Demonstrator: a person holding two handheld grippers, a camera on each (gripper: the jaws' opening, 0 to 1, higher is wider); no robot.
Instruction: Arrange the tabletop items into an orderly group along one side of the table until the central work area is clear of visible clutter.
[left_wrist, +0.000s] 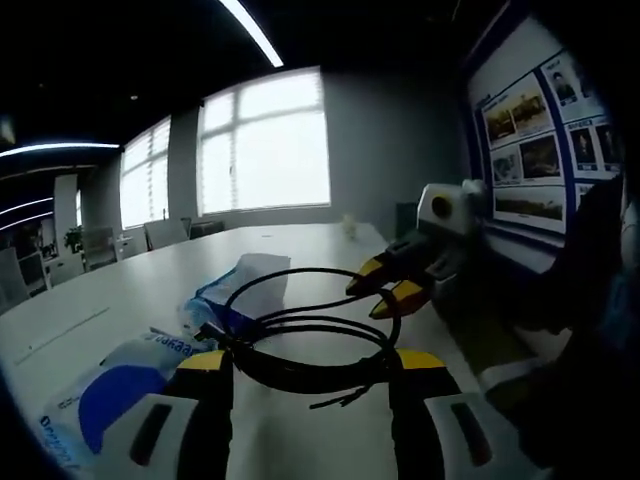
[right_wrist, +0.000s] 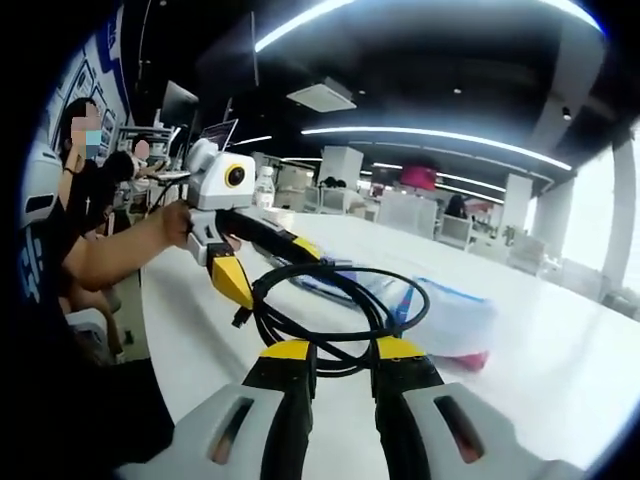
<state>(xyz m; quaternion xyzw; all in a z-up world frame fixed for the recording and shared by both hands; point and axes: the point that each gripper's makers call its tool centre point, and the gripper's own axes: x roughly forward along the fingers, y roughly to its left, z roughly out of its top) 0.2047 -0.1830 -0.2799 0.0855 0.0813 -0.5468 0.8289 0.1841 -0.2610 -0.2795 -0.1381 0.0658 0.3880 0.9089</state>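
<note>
1. Left gripper view: the left gripper (left_wrist: 310, 365) rises from the bottom edge with its yellow-tipped jaws spread wide apart. A coiled black cable (left_wrist: 305, 335) lies on the white table (left_wrist: 130, 290) between and just ahead of the jaw tips; whether a tip touches it cannot be told, and nothing is clamped.
2. Same view: a clear plastic bag with blue print (left_wrist: 235, 290) lies under and behind the cable's far loop; its contents cannot be made out. A second packet, white with a blue patch and lettering (left_wrist: 110, 395), lies near the left jaw.
3. Same view: the right gripper (left_wrist: 392, 283) comes in from the right, its yellow tips a little apart just above the cable's right side, holding nothing that can be seen.
4. Right gripper view: the right gripper (right_wrist: 342, 352) has its jaws narrowly parted, with the near loop of the black cable (right_wrist: 330, 310) lying between or just beyond the tips; a firm grip cannot be confirmed.
5. Same view: the plastic bag (right_wrist: 440, 315) lies under the cable on the table (right_wrist: 560, 370), a pink-red edge at its near end.
6. Same view: the left gripper (right_wrist: 262, 262), held by a hand (right_wrist: 180, 222), reaches to the cable from the left.
</note>
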